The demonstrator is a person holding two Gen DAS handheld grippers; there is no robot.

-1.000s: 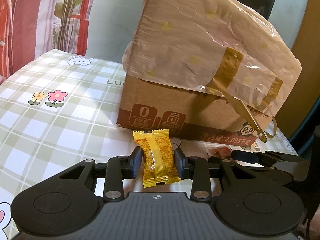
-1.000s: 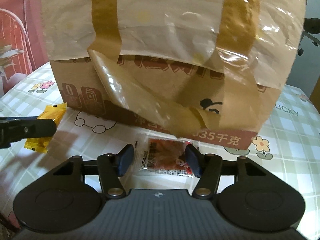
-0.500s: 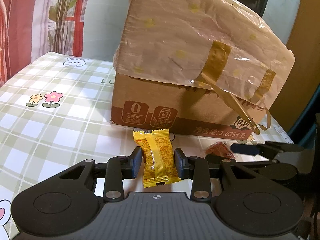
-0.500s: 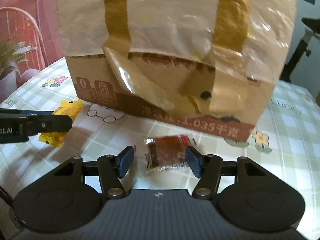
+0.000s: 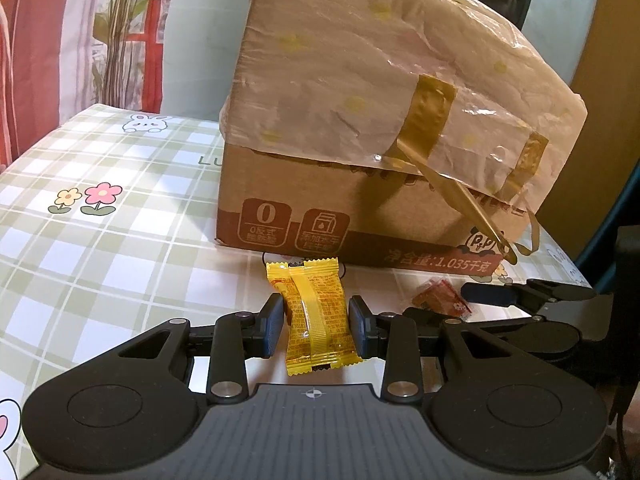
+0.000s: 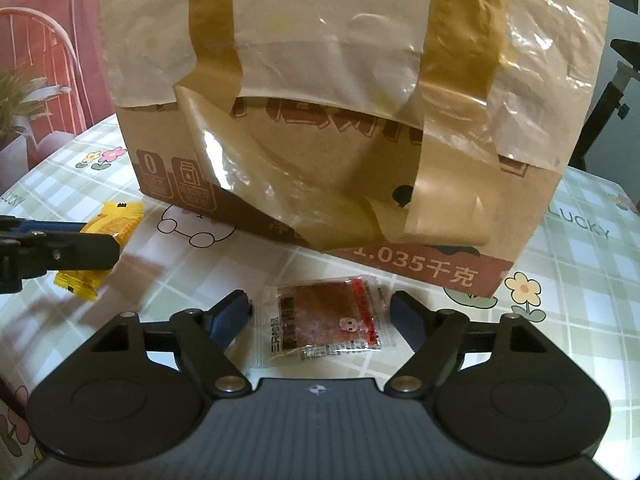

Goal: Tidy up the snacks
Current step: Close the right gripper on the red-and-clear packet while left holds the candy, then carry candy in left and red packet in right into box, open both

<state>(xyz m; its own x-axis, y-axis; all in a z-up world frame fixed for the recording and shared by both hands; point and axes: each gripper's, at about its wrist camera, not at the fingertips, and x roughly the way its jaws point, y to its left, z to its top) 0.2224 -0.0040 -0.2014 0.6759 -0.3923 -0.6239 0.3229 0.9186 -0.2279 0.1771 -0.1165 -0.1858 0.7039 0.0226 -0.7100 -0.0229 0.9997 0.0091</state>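
Note:
My left gripper (image 5: pixel 317 314) is shut on a yellow snack packet (image 5: pixel 310 280), which stands upright just above the table in front of the box. In the right wrist view the same yellow packet (image 6: pixel 114 220) shows at the far left, in the left gripper (image 6: pixel 96 254). My right gripper (image 6: pixel 320 308) has its jaws opening. A red snack packet (image 6: pixel 326 318) lies flat on the tablecloth between them, and neither pad touches it. The left wrist view also shows that red packet (image 5: pixel 440 300) beside the right gripper's fingers (image 5: pixel 484 294).
A large cardboard box (image 5: pixel 320 200), draped in plastic sheet with brown tape strips (image 6: pixel 460 32), stands close behind both packets. It rests on a green-checked tablecloth (image 5: pixel 100 240) with flower and bunny prints. A curtain and a plant stand behind at the left.
The right jaws have spread wider and the red packet has dropped from between them to lie flat on the cloth. The left gripper still holds the yellow packet in the same place.

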